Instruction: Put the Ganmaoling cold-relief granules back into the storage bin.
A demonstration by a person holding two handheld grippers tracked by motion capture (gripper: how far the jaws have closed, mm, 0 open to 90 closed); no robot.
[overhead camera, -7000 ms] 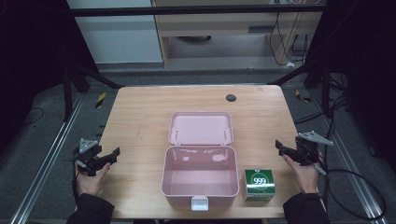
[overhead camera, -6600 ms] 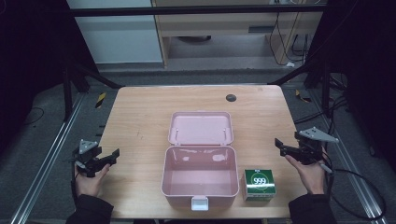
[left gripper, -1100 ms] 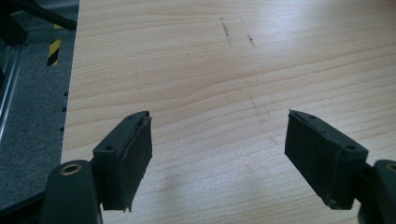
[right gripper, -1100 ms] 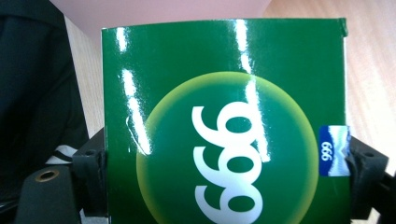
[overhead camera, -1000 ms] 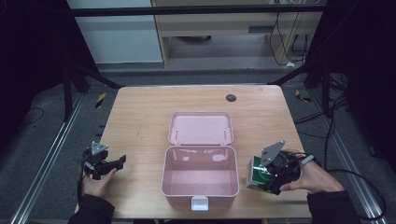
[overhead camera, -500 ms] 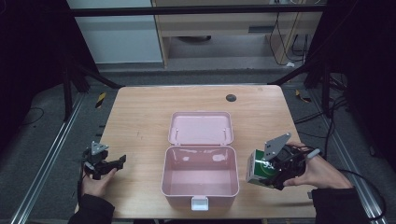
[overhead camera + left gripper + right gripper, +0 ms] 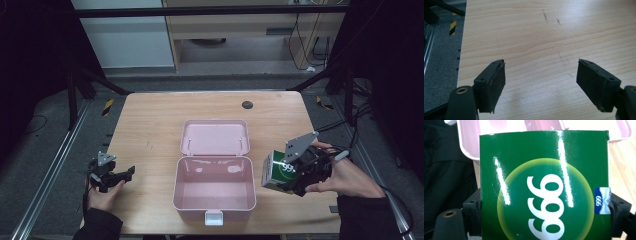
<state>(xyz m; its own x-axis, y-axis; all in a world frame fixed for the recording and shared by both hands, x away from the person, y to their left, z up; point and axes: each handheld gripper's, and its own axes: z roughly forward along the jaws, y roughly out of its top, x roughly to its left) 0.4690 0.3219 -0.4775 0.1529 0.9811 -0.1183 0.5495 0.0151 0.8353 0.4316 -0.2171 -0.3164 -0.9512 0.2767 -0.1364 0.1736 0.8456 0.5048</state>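
Note:
A green box (image 7: 278, 171) marked 999 hangs above the table, just right of the open pink case (image 7: 214, 186). My right gripper (image 7: 295, 176) is shut on the green box (image 7: 544, 187), with a jaw pressed on each side of it. The pink case (image 7: 471, 147) lies beyond the box in the right gripper view. Its lid (image 7: 215, 136) lies flat behind it and the inside looks empty. At the table's left front edge my left gripper (image 7: 125, 175) rests low and open. Its fingers (image 7: 491, 85) stand wide apart over bare wood.
The wooden table (image 7: 155, 125) has a small dark round hole (image 7: 247, 104) near its back edge. A white latch (image 7: 213, 218) sticks out at the case's front. Metal frame rails (image 7: 45, 185) run along both sides of the table.
My right gripper has lifted the green box off the table and tilted it toward the case. The left gripper has stayed where it was.

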